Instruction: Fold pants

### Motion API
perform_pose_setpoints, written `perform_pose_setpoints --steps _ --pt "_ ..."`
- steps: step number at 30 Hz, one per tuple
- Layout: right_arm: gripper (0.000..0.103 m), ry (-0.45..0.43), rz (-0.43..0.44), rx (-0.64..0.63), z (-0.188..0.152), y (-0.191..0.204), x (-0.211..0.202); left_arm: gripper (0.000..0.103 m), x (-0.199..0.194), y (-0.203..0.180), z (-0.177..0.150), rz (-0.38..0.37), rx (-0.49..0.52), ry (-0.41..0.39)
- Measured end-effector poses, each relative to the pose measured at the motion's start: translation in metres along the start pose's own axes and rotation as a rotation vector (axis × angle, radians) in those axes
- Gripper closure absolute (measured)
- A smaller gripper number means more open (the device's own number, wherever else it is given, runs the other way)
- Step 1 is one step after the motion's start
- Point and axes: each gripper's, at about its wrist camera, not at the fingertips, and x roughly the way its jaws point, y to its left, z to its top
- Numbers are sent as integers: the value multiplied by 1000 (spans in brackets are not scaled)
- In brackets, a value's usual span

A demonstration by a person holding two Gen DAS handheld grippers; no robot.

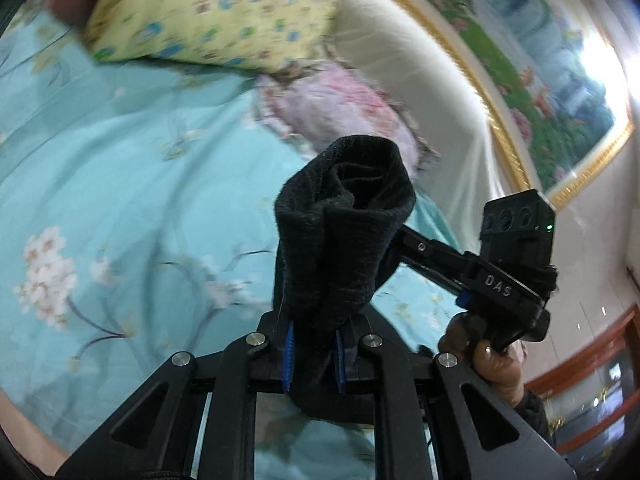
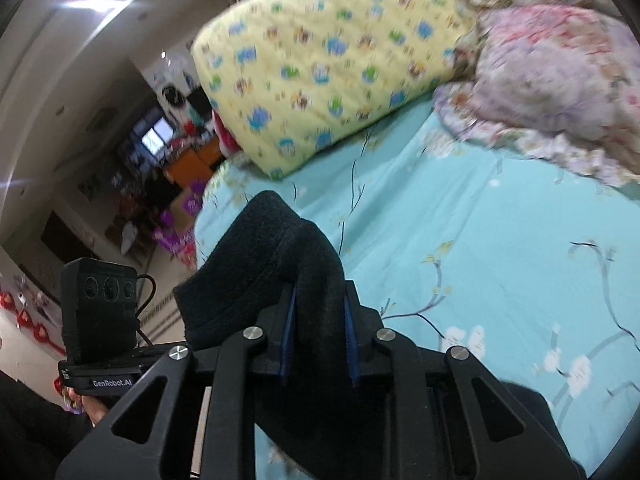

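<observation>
Both grippers are clamped on the black pants now, lifted above the bed. In the left wrist view the left gripper [image 1: 314,354] has its blue-padded fingers [image 1: 289,356] pinched tight on a thick bunch of the pants [image 1: 344,216], and the fuzzy dark fabric stands up out of the jaws in a rolled, hollow fold. Just to its right, the other gripper's black body reaches in toward the same bunch, a hand [image 1: 490,364] wrapped around its handle. Over in the right wrist view, the right gripper [image 2: 318,344] is likewise closed on the pants [image 2: 260,272], the cloth squeezed between the blue pads [image 2: 289,336] and spilling up and to the left in a soft mound. Beneath it all lies the turquoise bedsheet [image 2: 500,240] with its white blossom print. At the far end of the bed sit a yellow patterned quilt [image 2: 320,68] and, beside it, a pink floral pillow [image 2: 560,80]. A framed landscape picture [image 1: 540,60] hangs on the wall behind.
</observation>
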Motion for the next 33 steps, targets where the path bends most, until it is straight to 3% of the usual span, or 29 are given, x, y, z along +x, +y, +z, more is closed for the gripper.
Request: perform_pose_setpoints --steps 8,15,33 --pt "80 -145 9 85 -23 -17 -75 89 7 -75 -19 -79 143 36" --pt "81 -251 -3 161 -55 -39 -126 89 27 -128 -49 -98 255 90" --pt "81 -387 -24 330 -143 -108 -197 88 104 -201 -114 -96 454 247"
